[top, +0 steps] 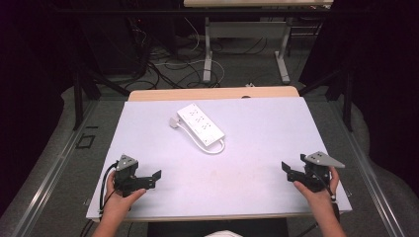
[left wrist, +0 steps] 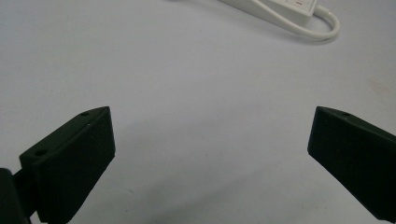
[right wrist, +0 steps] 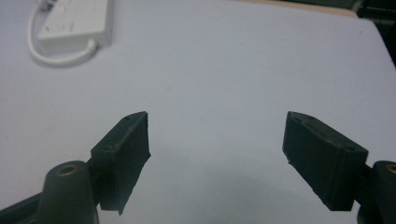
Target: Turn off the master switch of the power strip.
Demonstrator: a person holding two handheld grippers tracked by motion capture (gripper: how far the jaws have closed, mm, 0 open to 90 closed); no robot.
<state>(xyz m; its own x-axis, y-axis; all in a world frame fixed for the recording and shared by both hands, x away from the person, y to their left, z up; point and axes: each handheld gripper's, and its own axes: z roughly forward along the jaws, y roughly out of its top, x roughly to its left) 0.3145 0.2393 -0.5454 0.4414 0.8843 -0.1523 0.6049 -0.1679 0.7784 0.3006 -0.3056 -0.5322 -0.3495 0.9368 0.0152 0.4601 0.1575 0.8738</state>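
White power strip (top: 200, 124) is lying at twelve o'clock on the tabletop (top: 267, 128), well apart from the left claw (top: 157, 178) and right claw (top: 286, 169), both gaping empty.

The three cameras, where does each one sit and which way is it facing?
High view: above the person's side, looking forward and down on the table; forearms, left gripper, right gripper.
Left gripper view: rides the left gripper, open jaws, facing the power strip.
Right gripper view: rides the right gripper, open jaws.
All share the power strip.
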